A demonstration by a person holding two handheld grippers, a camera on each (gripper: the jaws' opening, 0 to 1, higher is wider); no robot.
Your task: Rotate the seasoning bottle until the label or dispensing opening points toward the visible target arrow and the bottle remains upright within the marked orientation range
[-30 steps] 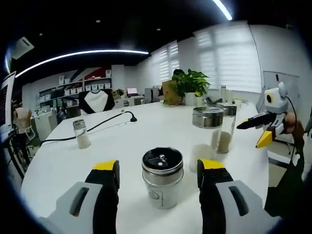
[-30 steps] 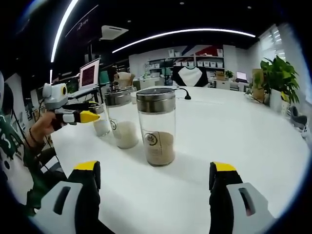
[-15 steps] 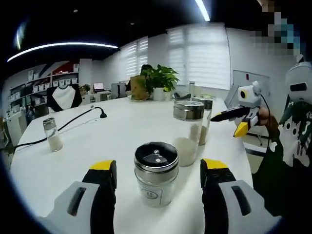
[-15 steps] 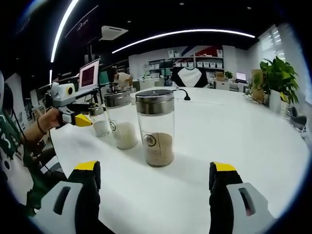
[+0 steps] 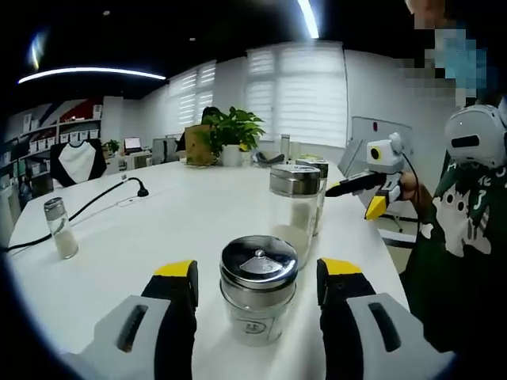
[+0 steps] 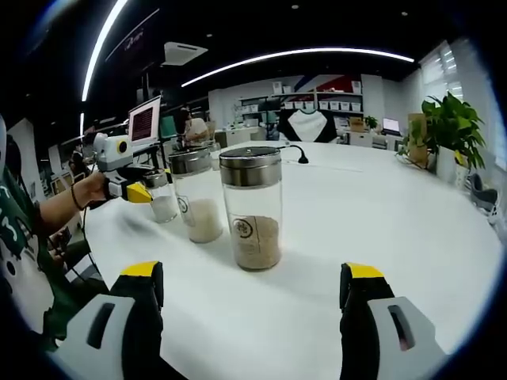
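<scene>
The short glass seasoning jar (image 5: 258, 297) stood upright on the white table (image 5: 182, 222) between the left gripper's (image 5: 257, 277) wide-open, empty jaws. The right gripper (image 6: 252, 279), equally open, faced a taller jar (image 6: 253, 207) at twelve o'clock. Glass looked rigid, slick, breakable; gripping the body below the steel lid seemed safest.

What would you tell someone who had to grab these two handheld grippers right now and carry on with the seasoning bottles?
Left gripper: open, jaws on either side of the short seasoning bottle with the metal lid, not gripping it.
Right gripper: open and holding nothing; the tall bottle of brown seasoning stands ahead of it on the white table.
A tall bottle of white seasoning stands beside the brown one. All three are upright.
Done: nothing gripped or turned, as far as can be seen.
Left: shut on the bottle and rotate it, keeping it upright. I see no target arrow.
</scene>
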